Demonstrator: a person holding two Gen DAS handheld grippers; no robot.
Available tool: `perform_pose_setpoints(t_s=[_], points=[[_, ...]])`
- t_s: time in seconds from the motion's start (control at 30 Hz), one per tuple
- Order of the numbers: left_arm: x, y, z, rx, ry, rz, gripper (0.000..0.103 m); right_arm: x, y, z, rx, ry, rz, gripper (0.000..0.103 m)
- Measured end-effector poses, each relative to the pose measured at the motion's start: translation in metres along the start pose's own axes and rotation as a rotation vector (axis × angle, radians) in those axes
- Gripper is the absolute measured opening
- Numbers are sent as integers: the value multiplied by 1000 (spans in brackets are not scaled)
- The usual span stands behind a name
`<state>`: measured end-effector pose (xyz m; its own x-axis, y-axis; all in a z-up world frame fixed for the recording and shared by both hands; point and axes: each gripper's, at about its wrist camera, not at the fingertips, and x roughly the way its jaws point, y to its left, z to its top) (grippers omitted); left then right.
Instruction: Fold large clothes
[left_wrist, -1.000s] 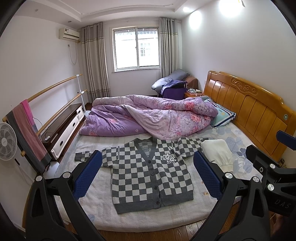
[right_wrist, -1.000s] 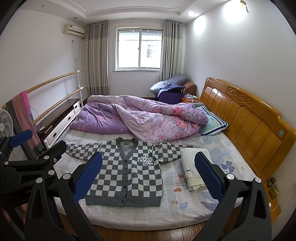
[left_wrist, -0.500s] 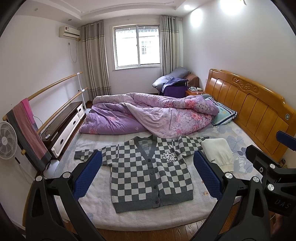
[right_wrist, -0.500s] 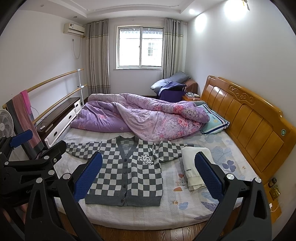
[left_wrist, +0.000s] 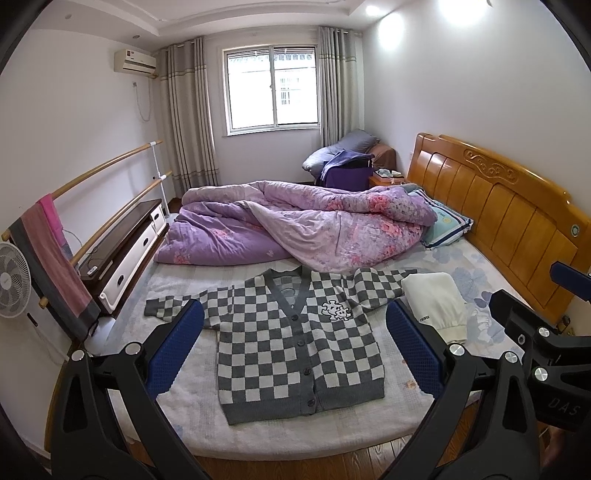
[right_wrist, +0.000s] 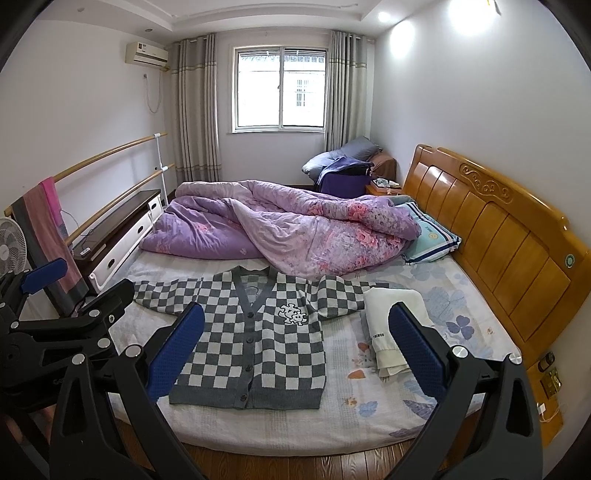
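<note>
A grey and white checked cardigan (left_wrist: 295, 343) lies flat and buttoned on the bed, sleeves spread out; it also shows in the right wrist view (right_wrist: 255, 343). My left gripper (left_wrist: 295, 350) is open and empty, held back from the bed's near edge, above the floor. My right gripper (right_wrist: 295, 354) is open and empty too, at about the same distance. The left gripper's body shows at the left edge of the right wrist view (right_wrist: 55, 332). The right sleeve end runs under a folded white garment (left_wrist: 436, 302).
A crumpled purple quilt (left_wrist: 295, 225) fills the far half of the bed. A wooden headboard (left_wrist: 517, 221) stands at right, with a pillow (left_wrist: 443, 225). At left are a low cabinet (left_wrist: 125, 251), wooden rails with a towel (left_wrist: 51, 251) and a fan (left_wrist: 11, 280).
Both grippers have drifted slightly; the bed and cardigan sit a little lower and nearer in the views. Nothing on the bed has moved.
</note>
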<state>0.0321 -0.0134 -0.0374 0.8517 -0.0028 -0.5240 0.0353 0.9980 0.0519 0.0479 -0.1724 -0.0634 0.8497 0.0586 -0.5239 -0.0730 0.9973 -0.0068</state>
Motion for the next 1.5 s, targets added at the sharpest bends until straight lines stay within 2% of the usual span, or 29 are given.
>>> perform_pose_setpoints(t_s=[0.37, 0.57, 0.77, 1.0, 1.23, 1.5], points=[[25, -2, 6, 2, 40, 1, 98, 21, 0, 10, 11, 54, 16, 96], [50, 9, 8, -6, 79, -3, 98, 39, 7, 16, 1, 88, 21, 96], [89, 32, 13, -11, 126, -13, 98, 73, 24, 26, -1, 137, 23, 96], [159, 85, 26, -21, 192, -24, 98, 145, 72, 51, 1, 211, 18, 96], [256, 163, 41, -15, 276, -27, 98, 246, 141, 77, -11, 324, 9, 96], [374, 257, 32, 19, 377, -4, 98, 371, 229, 75, -50, 484, 24, 96]])
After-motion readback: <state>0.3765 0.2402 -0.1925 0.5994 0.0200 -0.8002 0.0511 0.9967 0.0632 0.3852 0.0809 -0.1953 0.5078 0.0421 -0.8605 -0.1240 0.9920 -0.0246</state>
